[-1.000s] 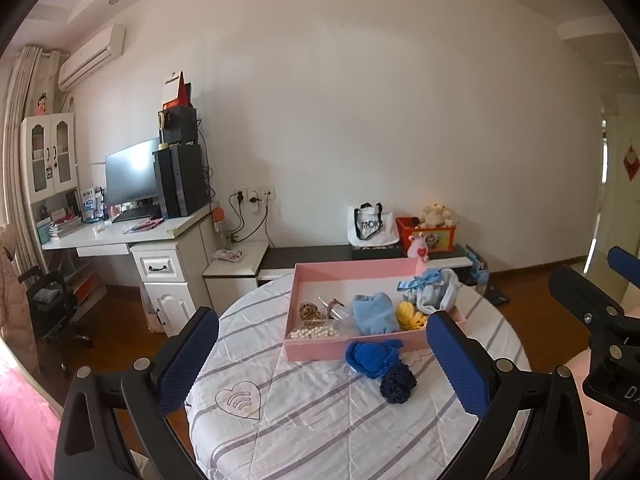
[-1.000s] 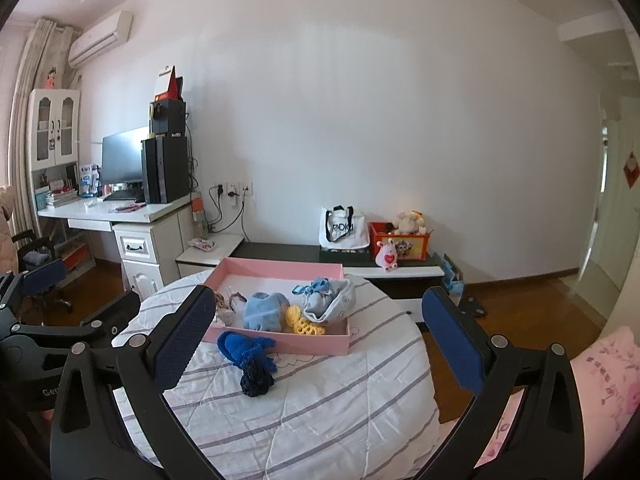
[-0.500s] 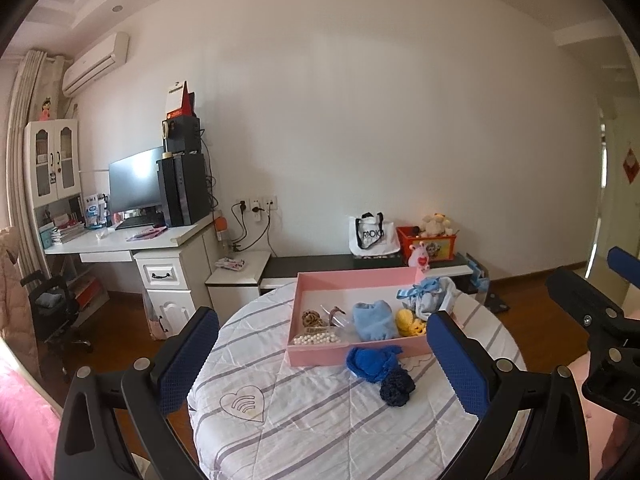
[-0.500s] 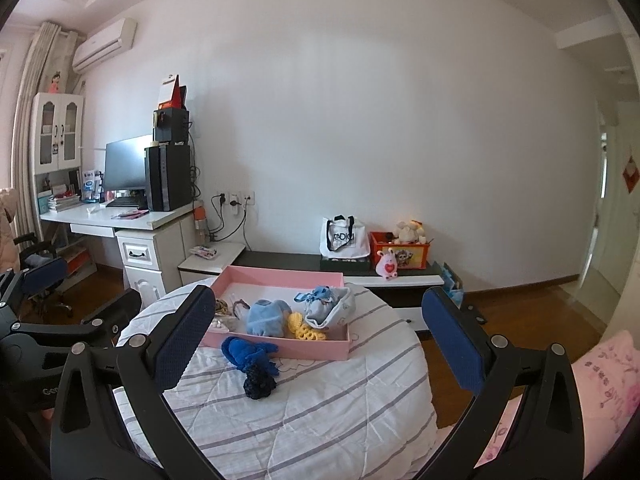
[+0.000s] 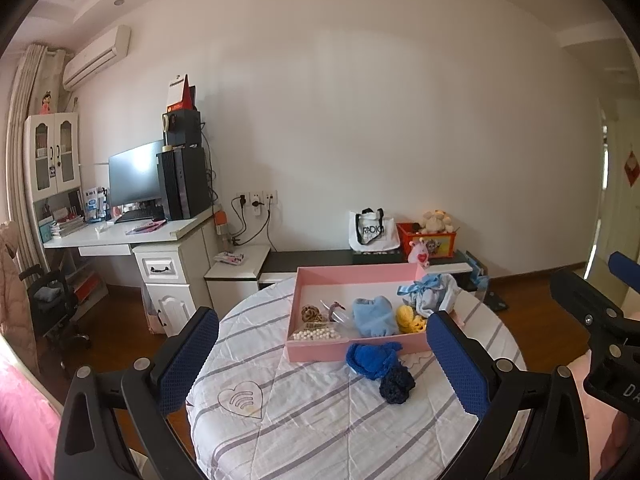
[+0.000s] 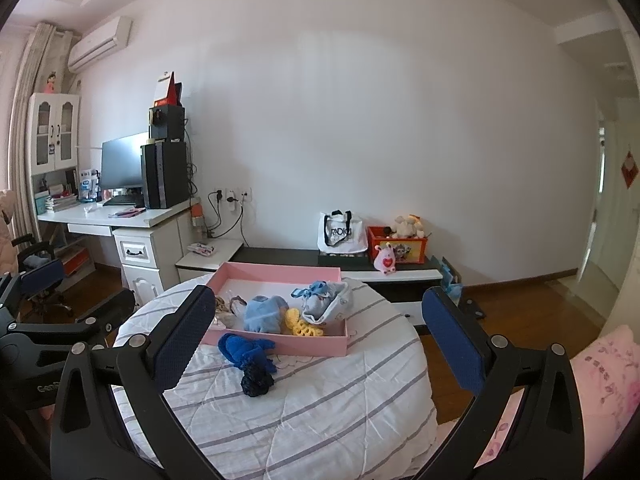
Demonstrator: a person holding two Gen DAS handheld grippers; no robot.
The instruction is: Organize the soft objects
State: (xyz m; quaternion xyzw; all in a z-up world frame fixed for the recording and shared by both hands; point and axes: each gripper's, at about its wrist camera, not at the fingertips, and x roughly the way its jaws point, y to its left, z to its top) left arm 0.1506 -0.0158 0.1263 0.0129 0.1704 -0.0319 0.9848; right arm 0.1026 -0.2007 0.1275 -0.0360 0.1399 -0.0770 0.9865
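Knitwear outside the pink tray (image 5: 352, 350): royal-blue piece (image 5: 372, 357) touching dark navy ball (image 5: 397, 385) on the striped tablecloth (image 5: 312, 420). We judge both light, limp; pinch at mid-bulk. Left gripper (image 5: 322, 356) and right gripper (image 6: 320, 344) hover wide apart, empty.

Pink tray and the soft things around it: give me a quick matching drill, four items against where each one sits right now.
Items:
1. light blue cloth
2. dark navy knit ball
3. white beads
4. bright blue knit piece

Places:
A. on the quilt, nearest the grippers
B. inside the pink tray, middle
C. against the tray's front wall, outside
D. inside the tray, front left corner

Pairs: 1-B, 2-A, 3-D, 4-C
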